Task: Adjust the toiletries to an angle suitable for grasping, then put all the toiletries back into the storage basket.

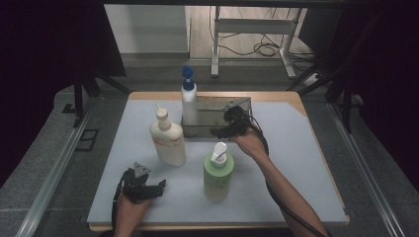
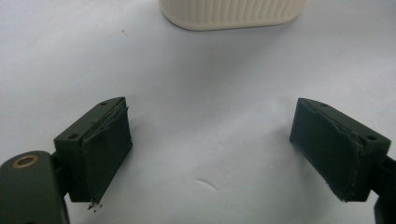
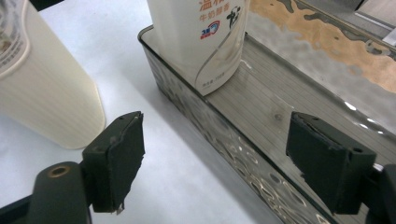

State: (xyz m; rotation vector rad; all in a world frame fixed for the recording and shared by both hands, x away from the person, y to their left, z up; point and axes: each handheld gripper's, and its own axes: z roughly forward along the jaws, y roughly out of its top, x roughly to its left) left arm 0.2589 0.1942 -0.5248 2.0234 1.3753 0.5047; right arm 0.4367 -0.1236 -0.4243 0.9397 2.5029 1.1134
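Observation:
A white bottle with a blue pump cap (image 1: 188, 101) (image 3: 201, 42) stands in the left end of a clear tray (image 1: 217, 129) (image 3: 187, 107). My right gripper (image 1: 218, 132) (image 3: 215, 126) hovers at the tray's front wall, just right of that bottle, open with its jaws either side of the wall and touching nothing. A cream bottle (image 1: 168, 140) (image 3: 42, 88) (image 2: 233, 11) stands left of the tray. My left gripper (image 1: 157, 187) (image 2: 210, 107) rests low over the mat near the front edge, open and empty, with the cream bottle's base ahead of it.
A green bottle with a white pump (image 1: 217, 173) stands on the pale mat (image 1: 296, 173) in front of my right hand. The tray's right part holds nothing. Dark curtains flank the table, and a metal frame with cables stands on the floor beyond it.

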